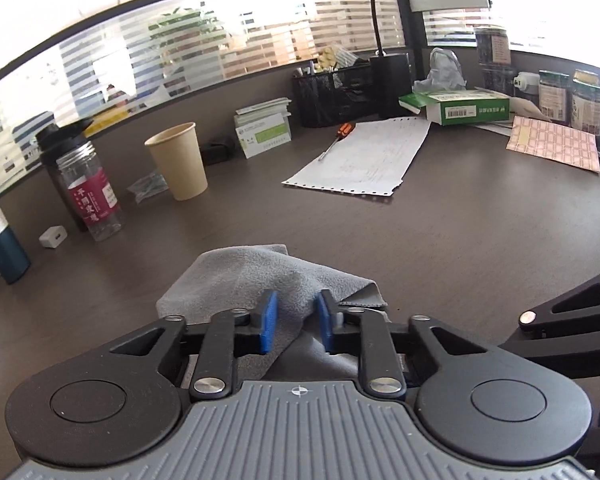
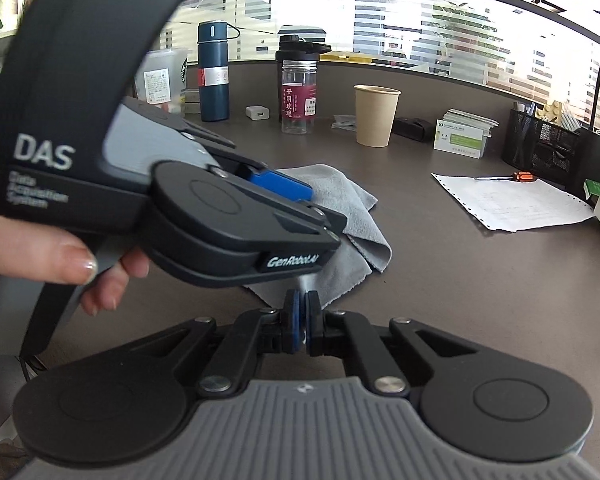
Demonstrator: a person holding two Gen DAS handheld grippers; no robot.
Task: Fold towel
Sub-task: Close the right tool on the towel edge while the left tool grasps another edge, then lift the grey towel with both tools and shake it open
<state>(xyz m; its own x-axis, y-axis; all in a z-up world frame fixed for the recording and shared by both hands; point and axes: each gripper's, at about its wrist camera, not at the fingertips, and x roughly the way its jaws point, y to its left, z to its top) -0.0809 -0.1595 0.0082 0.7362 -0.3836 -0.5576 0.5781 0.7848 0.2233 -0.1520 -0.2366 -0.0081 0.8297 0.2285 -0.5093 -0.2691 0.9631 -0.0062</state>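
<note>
We are gripping grey towel [image 1: 260, 276] near paper cup [image 1: 178, 160]: left gripper [image 1: 296, 322] fingers still apart around bunched fold, right gripper [image 2: 302, 320] fingers pinching edge. Next: lifting, folding over.

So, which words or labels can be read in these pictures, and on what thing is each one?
"DAS": left gripper, on its handle.
"GenRobot.AI": same gripper, side of its body.
Small lines under "DAS": too blurred.
Red label on the clear bottle: characters too small to read.
Green box and card box: print unreadable.
</note>
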